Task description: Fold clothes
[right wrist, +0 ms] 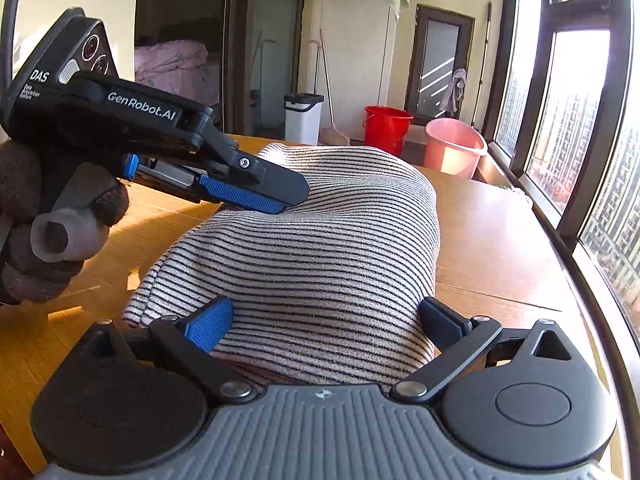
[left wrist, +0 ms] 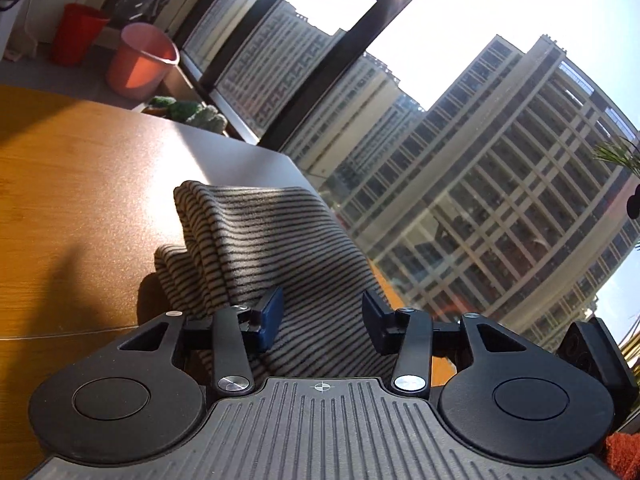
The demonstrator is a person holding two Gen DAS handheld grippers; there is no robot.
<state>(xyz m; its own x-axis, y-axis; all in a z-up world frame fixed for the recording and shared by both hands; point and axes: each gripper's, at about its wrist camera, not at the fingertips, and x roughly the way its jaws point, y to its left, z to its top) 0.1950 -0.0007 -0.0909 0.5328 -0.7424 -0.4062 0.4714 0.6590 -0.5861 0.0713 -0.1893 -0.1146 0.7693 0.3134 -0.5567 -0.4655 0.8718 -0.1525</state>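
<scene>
A striped beige-and-black garment lies folded in a thick bundle on the wooden table. My left gripper is partly closed with a thick fold of the garment filling the gap between its pads. In the right wrist view it reaches in from the left, held by a gloved hand, and its fingertip dents the cloth. My right gripper stands wide open at the bundle's near end. The cloth lies between its fingers and the pads are off it.
A pink bucket and a red bucket stand on the floor beyond the table. A white bin is further back. Large windows run along the table's right edge. Small green plants sit by the sill.
</scene>
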